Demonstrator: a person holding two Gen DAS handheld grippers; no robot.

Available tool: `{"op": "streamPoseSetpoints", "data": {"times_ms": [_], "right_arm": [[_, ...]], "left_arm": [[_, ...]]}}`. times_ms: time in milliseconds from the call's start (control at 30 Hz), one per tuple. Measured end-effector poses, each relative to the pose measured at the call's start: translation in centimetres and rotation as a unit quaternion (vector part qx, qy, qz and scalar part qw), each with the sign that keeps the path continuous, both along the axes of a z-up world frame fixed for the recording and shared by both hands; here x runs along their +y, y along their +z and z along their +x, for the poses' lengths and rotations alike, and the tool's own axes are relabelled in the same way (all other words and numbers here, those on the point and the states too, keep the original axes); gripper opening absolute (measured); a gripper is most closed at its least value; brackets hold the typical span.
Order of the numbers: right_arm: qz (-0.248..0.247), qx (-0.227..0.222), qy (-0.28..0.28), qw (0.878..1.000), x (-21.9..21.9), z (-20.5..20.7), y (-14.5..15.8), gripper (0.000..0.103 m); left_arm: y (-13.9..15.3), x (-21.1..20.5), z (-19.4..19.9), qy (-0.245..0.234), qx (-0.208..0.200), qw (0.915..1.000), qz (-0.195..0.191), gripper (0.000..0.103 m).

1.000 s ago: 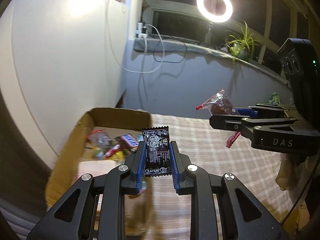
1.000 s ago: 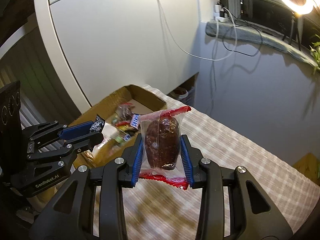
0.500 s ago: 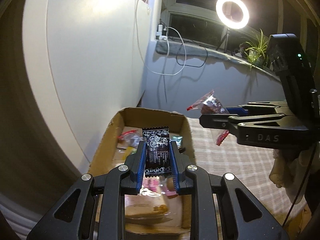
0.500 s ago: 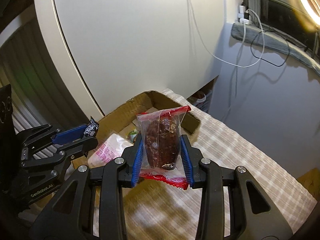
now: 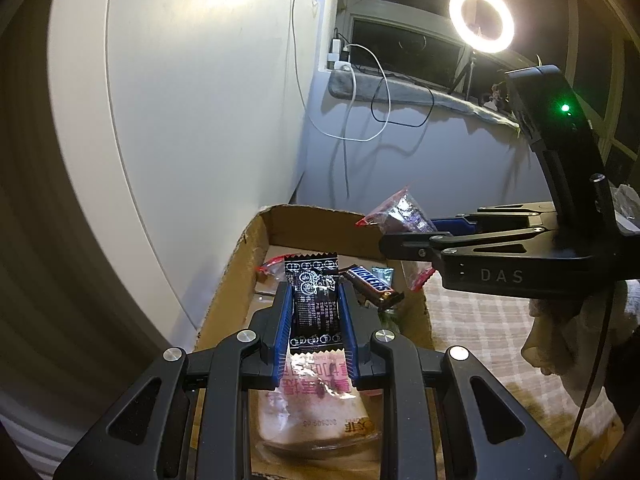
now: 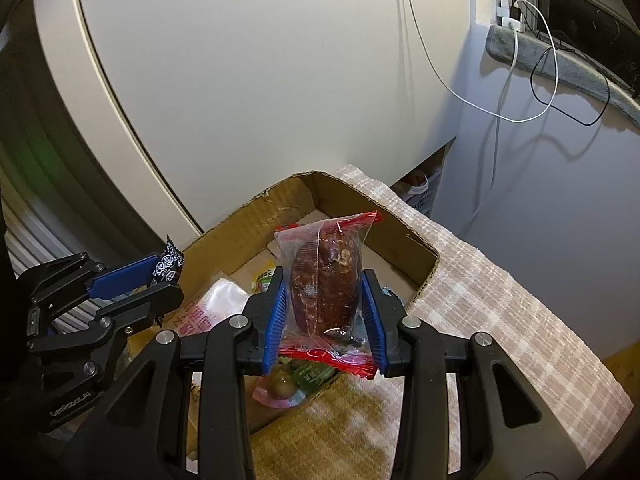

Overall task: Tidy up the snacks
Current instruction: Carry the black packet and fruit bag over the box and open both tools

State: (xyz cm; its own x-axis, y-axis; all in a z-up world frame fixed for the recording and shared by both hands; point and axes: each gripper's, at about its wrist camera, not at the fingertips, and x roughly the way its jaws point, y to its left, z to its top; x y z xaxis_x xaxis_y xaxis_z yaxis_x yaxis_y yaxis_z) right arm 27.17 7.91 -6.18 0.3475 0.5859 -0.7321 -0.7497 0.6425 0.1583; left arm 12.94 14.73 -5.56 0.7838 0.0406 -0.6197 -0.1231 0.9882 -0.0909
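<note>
Swinging in over the cardboard box (image 5: 256,248), both grippers now hang above its open top, where a second ago they were still out over the checked tablecloth (image 6: 500,300) with the box off to one side. The left gripper (image 5: 314,312) pinches a small black sachet (image 5: 314,296) upright between its blue pads, and directly beneath it lies a pink-printed bag (image 5: 316,408) on the box floor. The right gripper (image 6: 323,312) clamps a clear red-edged packet (image 6: 324,280) holding something dark brown, and it has come further across than the left one, so the packet now sits over the near corner of the box instead of over the cloth. Neither grip has changed (the fingers look just as tight on their wrappers as before). Inside the box a Snickers bar (image 5: 370,284) and several other wrapped sweets already lie loose. To my eye this means the carry is about finished for both snacks, and what remains is letting each one go above a free patch, the right packet probably needing slightly more travel inward.
</note>
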Motion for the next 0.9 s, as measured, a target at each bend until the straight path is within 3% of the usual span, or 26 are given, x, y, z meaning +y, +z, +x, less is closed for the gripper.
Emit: {"op": "streamPoseSetpoints", "data": {"times_ms": [433, 600, 633, 800, 900], "right_arm": [[-0.005, 0.014, -0.001, 1.000, 0.7, 1.2, -1.2, 0.038], [-0.003, 0.005, -0.003, 1.000, 0.9, 1.2, -1.0, 0.061], [-0.003, 0.002, -0.003, 1.000, 0.9, 1.1, -0.9, 0.067], [-0.006, -0.014, -0.010, 1.000, 0.9, 0.9, -0.5, 0.087], [-0.001, -0.017, -0.017, 1.000, 0.6, 1.0, -0.3, 0.092]], "left_arm": [[-0.6, 0.4, 0.4, 0.004, 0.009, 0.9999, -0.001, 0.022], [-0.6, 0.3, 0.5, 0.005, 0.010, 0.9999, 0.003, 0.023], [-0.6, 0.3, 0.5, 0.005, 0.010, 0.9999, 0.003, 0.025], [-0.6, 0.3, 0.3, 0.006, 0.004, 1.0000, 0.004, 0.061], [-0.6, 0.2, 0.2, 0.006, 0.001, 0.9999, 0.009, 0.068]]}}
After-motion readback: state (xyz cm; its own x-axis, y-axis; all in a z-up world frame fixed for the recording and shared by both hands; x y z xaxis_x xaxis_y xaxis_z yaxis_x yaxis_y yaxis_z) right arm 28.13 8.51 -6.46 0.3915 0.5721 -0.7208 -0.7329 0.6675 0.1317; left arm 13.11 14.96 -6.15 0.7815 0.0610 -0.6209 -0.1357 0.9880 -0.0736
